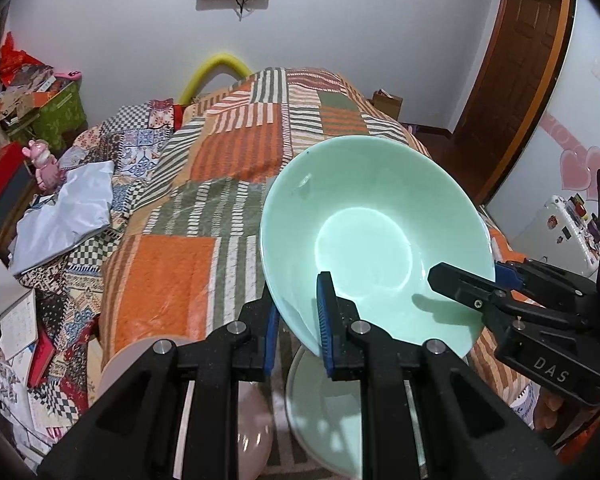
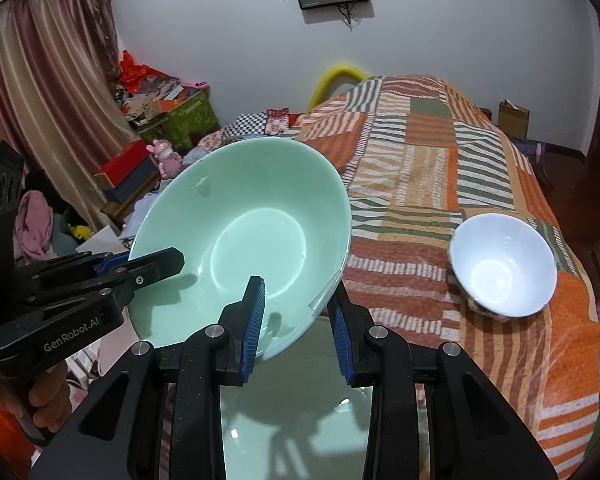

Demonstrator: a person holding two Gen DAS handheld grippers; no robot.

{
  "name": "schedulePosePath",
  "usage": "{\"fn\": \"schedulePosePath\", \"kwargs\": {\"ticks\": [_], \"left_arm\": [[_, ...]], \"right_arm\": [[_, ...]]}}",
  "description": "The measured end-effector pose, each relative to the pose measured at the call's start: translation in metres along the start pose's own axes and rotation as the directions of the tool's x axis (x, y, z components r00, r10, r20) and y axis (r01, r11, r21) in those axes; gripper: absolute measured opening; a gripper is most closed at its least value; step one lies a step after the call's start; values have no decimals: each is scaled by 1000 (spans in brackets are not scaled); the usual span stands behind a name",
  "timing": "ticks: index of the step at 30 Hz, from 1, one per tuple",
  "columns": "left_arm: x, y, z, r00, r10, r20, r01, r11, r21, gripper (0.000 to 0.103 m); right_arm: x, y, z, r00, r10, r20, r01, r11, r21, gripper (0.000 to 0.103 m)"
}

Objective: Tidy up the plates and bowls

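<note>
Left gripper (image 1: 298, 320): closed narrowly on the near-left rim of a green bowl (image 1: 372, 236), one blue pad inside the rim and one beneath it.

Right gripper (image 2: 296, 320): likewise clamped on the bowl's near-right rim, one pad inside; the outer pad's contact is seen less clearly.

Green bowl: held in the air by both grippers, tilted so that its hollow faces the cameras. A grip on two sides is judged to be used because the bowl is wide and smooth and could swing from a single pinch.

Below the bowl: a second green dish (image 1: 324, 412) is seen directly under the lifted one, on a glassy surface at the near edge. A pink bowl (image 1: 256, 432) lies just left of it. Whether the lifted bowl is being taken off a stack or set onto one cannot be told.

White bowl (image 2: 504, 264): left on the striped quilt (image 2: 420, 184) to the right, well apart from the green bowl, and judged still to be sorted.

Surroundings: a bed covered by the quilt runs toward the far wall, with cluttered boxes at far left.

Risk: the tilted bowl is judged liable to slip if either grip is eased.
</note>
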State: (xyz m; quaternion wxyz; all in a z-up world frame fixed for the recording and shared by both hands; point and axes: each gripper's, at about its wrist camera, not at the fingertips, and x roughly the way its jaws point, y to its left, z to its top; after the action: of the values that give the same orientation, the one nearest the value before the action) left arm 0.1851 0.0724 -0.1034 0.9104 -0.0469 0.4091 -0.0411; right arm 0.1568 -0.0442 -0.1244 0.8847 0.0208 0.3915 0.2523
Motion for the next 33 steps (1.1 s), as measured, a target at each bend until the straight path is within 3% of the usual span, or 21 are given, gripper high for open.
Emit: {"fn": "schedulePosePath", "kwargs": {"ticks": [22,33], "left_arm": [[-62,79,-53,994,107,24,-103,987,-121,17],[-60,113,-83,993,116,-27,-119,975,-186,17]], "right_arm": [[22,84,-21,991,125,-45,-129,989,-78,29],[43,107,-35,982,152,-112,-163,982,-97,29]]}}
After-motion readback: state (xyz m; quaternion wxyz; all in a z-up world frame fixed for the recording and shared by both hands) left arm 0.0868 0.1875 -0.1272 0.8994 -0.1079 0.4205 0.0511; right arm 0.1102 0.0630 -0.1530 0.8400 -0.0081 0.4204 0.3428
